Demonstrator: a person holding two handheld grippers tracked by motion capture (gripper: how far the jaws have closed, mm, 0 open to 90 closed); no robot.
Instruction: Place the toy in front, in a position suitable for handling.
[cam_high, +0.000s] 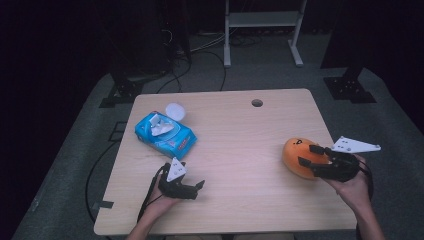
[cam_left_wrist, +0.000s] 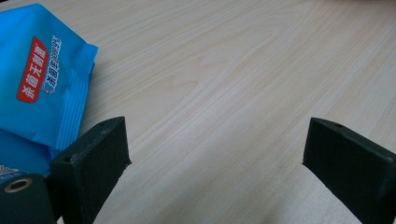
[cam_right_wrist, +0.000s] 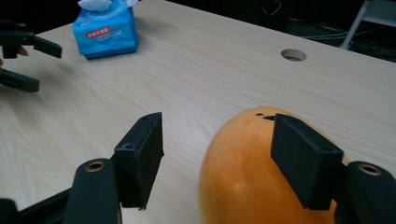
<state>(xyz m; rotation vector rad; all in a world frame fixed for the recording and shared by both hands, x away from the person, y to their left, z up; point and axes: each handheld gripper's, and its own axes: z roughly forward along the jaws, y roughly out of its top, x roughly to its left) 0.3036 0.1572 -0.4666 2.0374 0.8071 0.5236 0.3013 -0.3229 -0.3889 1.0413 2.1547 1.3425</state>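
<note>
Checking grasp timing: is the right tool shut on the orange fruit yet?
Open. The right tool has its jaws spread around the smooth orange mango-like fruit, a gap showing at the left jaw.

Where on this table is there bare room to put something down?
The widest bare stretch lies mid-table, between the blue wet-wipes pack and the orange plush toy, up to the round cable hole. The near edge between the left gripper and right gripper is free too. The corners around pack and toy are crowded.
</note>
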